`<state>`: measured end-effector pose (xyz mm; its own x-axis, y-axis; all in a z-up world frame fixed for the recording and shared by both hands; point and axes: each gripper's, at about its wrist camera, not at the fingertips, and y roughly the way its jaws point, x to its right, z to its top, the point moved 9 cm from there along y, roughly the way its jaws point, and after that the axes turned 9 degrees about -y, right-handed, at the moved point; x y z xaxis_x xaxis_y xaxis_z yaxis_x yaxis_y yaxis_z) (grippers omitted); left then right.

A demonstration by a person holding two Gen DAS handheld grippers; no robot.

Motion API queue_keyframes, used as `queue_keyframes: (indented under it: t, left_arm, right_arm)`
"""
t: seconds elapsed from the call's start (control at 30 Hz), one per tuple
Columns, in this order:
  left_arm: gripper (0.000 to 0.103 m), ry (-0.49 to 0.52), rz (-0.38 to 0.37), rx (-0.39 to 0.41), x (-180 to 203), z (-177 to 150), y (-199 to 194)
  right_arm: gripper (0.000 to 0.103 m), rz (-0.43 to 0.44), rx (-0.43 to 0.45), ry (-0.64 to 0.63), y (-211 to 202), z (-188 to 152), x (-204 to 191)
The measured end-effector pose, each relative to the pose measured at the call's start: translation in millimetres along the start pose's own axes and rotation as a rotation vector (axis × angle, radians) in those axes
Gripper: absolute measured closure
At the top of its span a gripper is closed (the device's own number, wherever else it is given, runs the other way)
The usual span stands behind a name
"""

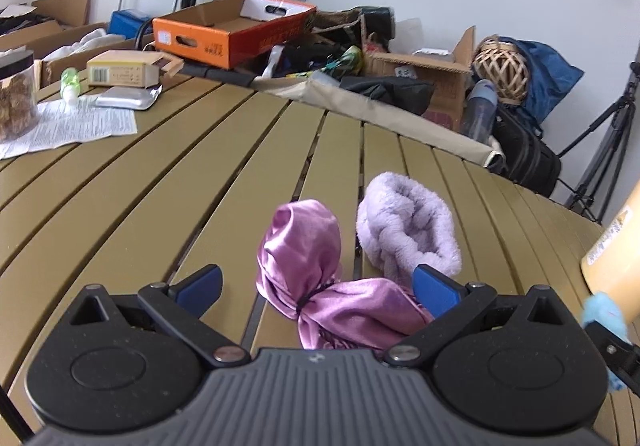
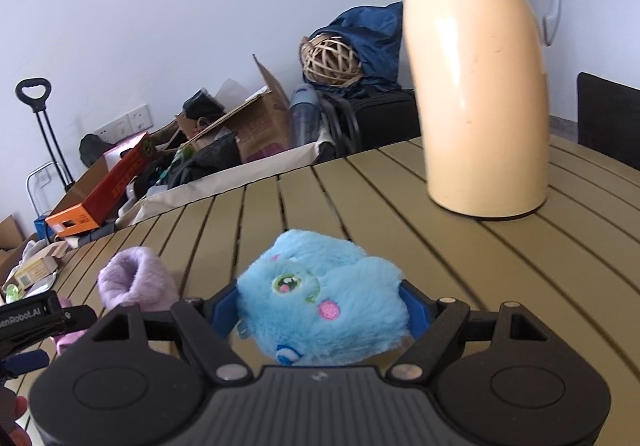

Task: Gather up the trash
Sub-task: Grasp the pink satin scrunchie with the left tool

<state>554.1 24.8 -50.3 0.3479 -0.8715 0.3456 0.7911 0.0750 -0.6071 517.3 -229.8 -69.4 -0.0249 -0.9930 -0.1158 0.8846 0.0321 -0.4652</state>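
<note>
**Blue plush in my right claw, pink cloth lined up for the left**

My right claw [image 2: 320,310] is pinching the fluffy blue plush toy [image 2: 320,302], one blue pad pressed into the fur on each side. The jaws stand wide only because the toy is bulky. It looks lifted just clear of the slatted counter [image 2: 460,266], though I can't be sure it isn't brushing the slats. Ahead and to the right, the tall cream thermos jug [image 2: 480,86] stands upright on the counter, well clear of my grip.

My left claw [image 1: 318,286] is spread, its pads touching nothing. The shiny pink satin cloth [image 1: 316,278], tied at the middle with a dark band, lies on the counter between the jaws. Just beyond it, touching or nearly so, sits the lilac fuzzy band [image 1: 404,230], curled into a loop.

As I read it, this is the gathering step: one item in hand, the next one framed. No bin or bag shows in either view, so I can't tell where these go. The next move calls for easing the left claw forward and down so the pads straddle the knotted middle, then closing on the satin alone. That slippery fabric could slide out, and the lilac band is near enough to get caught.
</note>
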Motion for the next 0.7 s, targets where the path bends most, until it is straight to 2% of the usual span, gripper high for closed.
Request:
queue_keyframes:
  t: [0.17,0.3,0.5,0.6,0.7]
  left_arm:
    - [0.000,0.032,0.053,-0.008,4.2,-6.1,8.9]
    - [0.000,0.037,0.059,-0.043,7.0,-13.7,16.0]
    - [0.001,0.052,0.057,-0.041,9.7,-16.0,16.7]
    - [0.005,0.081,0.069,-0.031,12.8,-19.0,15.8]
    - [0.018,0.095,0.061,-0.017,16.9,-21.9,12.3]
  right_arm:
    - [0.024,-0.018,-0.012,0.009,-1.2,-3.7,14.4]
    - [0.024,-0.027,-0.005,0.015,-4.8,-3.5,20.6]
    - [0.023,-0.027,0.000,0.012,-9.5,-4.2,21.8]
    - [0.023,-0.026,-0.001,0.013,-9.7,-4.0,20.5]
    - [0.023,-0.023,-0.004,0.013,-9.8,-4.4,20.0]
